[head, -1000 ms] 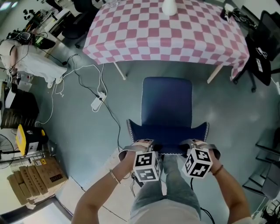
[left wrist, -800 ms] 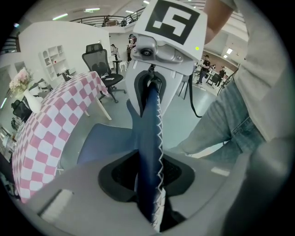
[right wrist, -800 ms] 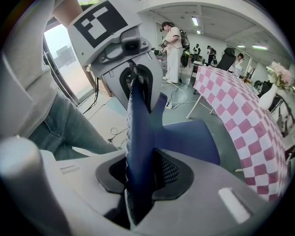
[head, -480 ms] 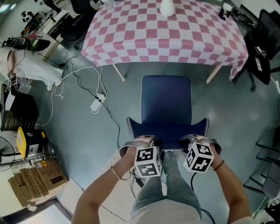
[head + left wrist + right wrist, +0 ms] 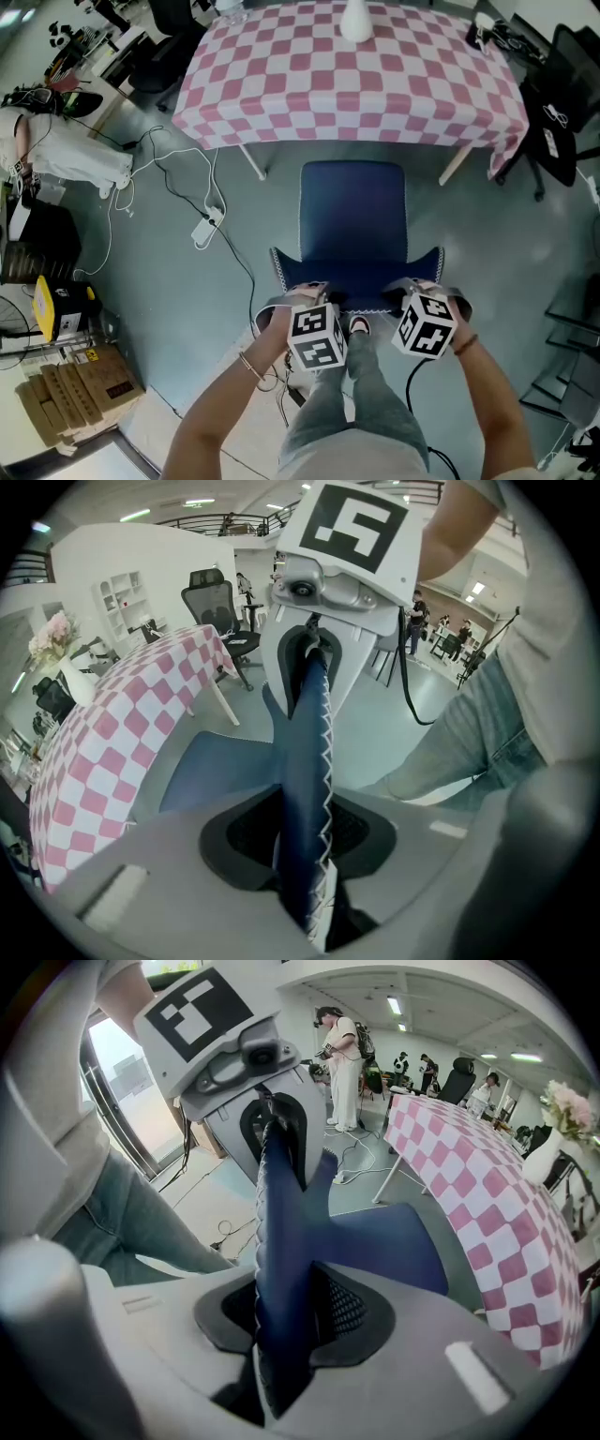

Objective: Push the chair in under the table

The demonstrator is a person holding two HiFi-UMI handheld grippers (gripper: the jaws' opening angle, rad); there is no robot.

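Observation:
A blue chair (image 5: 352, 211) stands on the floor in front of a table (image 5: 281, 94) with a pink-and-white checked cloth; its seat's front edge lies just under the cloth's hem. My left gripper (image 5: 309, 302) is shut on the left part of the chair's backrest (image 5: 305, 761), whose top edge runs between its jaws. My right gripper (image 5: 420, 298) is shut on the right part of the same backrest (image 5: 281, 1241). In each gripper view the other gripper shows further along the backrest.
A white vase (image 5: 355, 21) stands on the table. White cables and a power strip (image 5: 203, 230) lie on the floor at the left. Cardboard boxes (image 5: 70, 389) sit lower left, black office chairs (image 5: 562, 103) at the right. My legs (image 5: 361, 403) are behind the chair.
Both grippers and the chair have slid a little toward the table; the seat's front edge now lies closer to the cloth's hem.

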